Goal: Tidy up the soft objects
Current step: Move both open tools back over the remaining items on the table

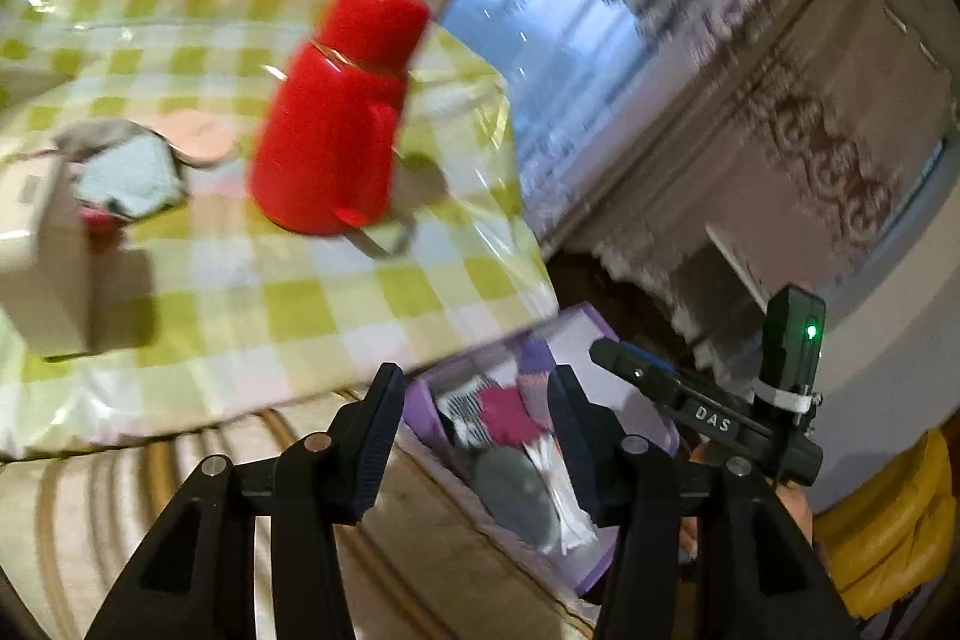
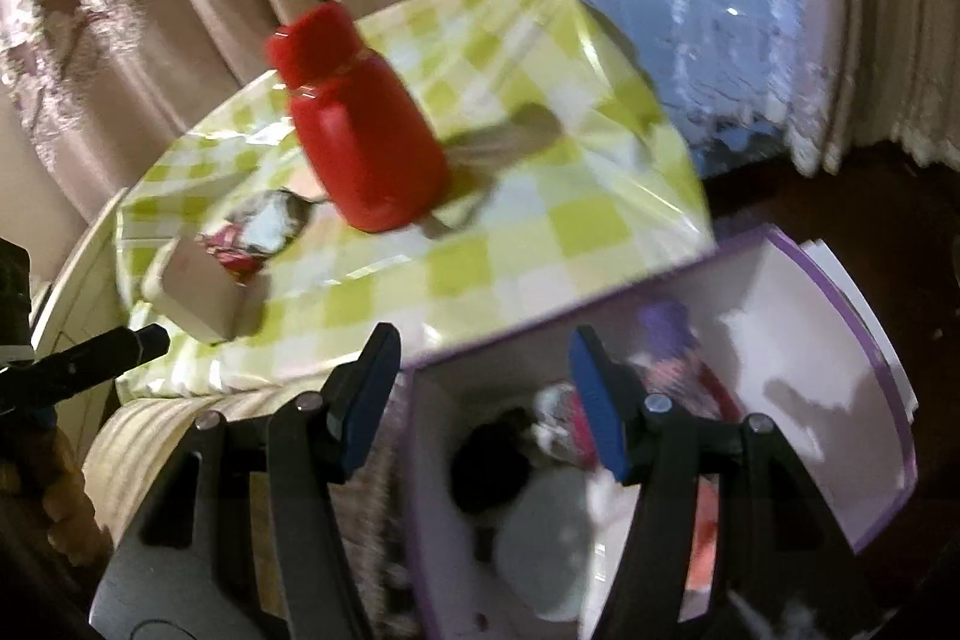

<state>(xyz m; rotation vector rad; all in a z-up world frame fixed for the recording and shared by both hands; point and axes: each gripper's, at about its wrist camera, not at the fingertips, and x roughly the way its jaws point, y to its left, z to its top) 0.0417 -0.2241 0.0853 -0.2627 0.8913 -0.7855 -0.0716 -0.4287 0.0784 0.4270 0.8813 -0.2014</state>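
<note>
Rolled socks [image 2: 540,514] are sitting bundled in the purple-edged box [image 2: 852,388] below the table edge, and more soft pieces [image 1: 129,175] are waiting on the checked tablecloth [image 1: 312,304] by a small carton [image 1: 54,268]. Left gripper [image 1: 474,430] and right gripper [image 2: 486,400] are both hanging part-open, nothing between the jaws. Risk, I'd say: reaching back for that pile, a gripper clips the tall red thermos [image 1: 339,112] standing just beside it and topples it.
</note>
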